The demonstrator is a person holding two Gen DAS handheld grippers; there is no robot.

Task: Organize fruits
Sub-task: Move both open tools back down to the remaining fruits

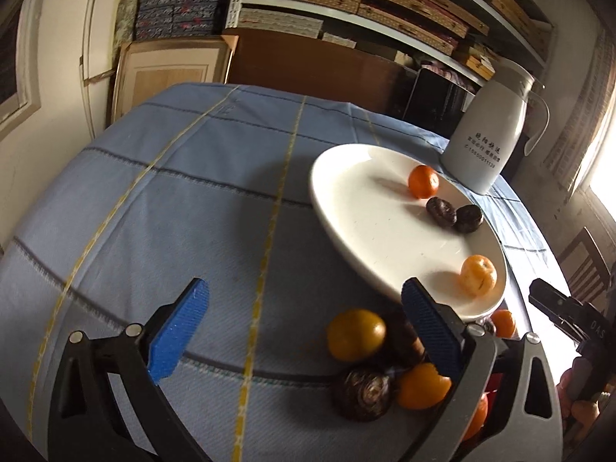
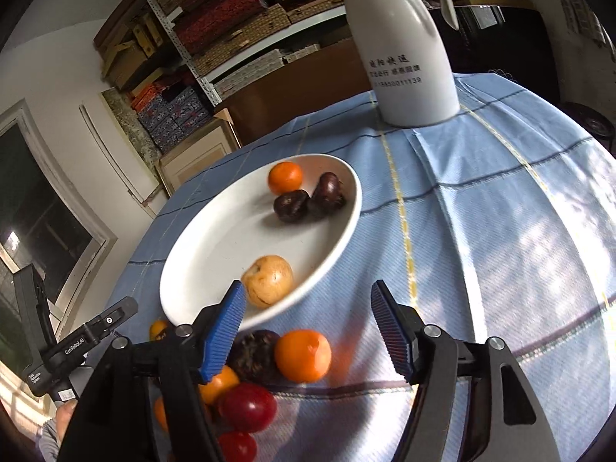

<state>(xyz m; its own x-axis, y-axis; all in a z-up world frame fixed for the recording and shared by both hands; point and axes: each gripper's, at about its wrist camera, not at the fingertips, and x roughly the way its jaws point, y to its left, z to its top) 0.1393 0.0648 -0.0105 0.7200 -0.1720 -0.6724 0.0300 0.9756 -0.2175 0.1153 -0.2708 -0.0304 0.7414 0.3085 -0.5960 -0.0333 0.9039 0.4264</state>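
Here both claws, left claw (image 1: 304, 331) and right claw (image 2: 308, 327), hover spread apart, empty, over loose fruit beside the plate (image 2: 192, 269).

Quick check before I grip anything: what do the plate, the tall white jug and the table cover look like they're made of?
Plate: probably glazed ceramic; smooth, glossy white, thick rolled rim.
Jug: hard white shell, plastic or coated metal, can't tell which; satin sheen, printed lettering.
Table cover: woven cloth; visible weave, creases, blue with yellow and dark stripes.
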